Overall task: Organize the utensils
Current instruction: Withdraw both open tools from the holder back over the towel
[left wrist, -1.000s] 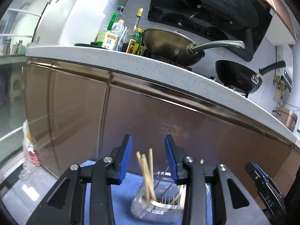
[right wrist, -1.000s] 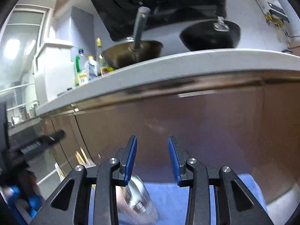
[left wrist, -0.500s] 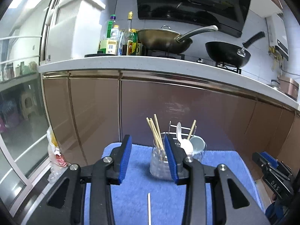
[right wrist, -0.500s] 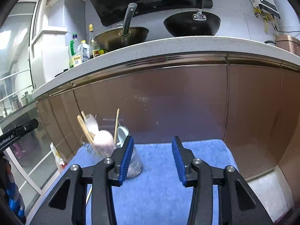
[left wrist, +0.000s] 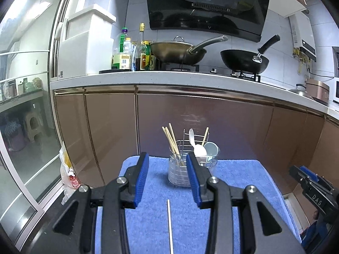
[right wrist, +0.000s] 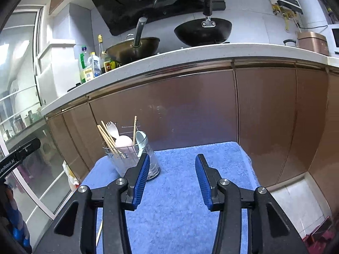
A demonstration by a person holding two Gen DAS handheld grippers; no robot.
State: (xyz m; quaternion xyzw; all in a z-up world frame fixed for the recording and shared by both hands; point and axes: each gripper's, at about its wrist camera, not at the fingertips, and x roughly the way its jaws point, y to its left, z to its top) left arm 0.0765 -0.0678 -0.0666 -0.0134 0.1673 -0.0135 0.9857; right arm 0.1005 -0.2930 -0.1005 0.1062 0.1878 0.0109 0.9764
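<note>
A clear utensil holder [left wrist: 180,172] with a wire frame stands upright at the far edge of the blue towel [left wrist: 243,182], holding wooden chopsticks [left wrist: 171,140] and pale spoons [left wrist: 199,149]. One loose chopstick [left wrist: 170,224] lies flat on the towel, between the jaws of the left gripper [left wrist: 167,180]. Both the left gripper and the right gripper [right wrist: 172,182] are spread wide, grasping nothing.

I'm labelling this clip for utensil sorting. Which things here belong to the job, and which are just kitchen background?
Job:
- utensil holder
- chopsticks in it
- white spoon
- spork
- loose chopstick on the blue towel
- left gripper, open
- right gripper, open

Background:
- brass wok
- black wok
- bottles
- plastic bag
</note>
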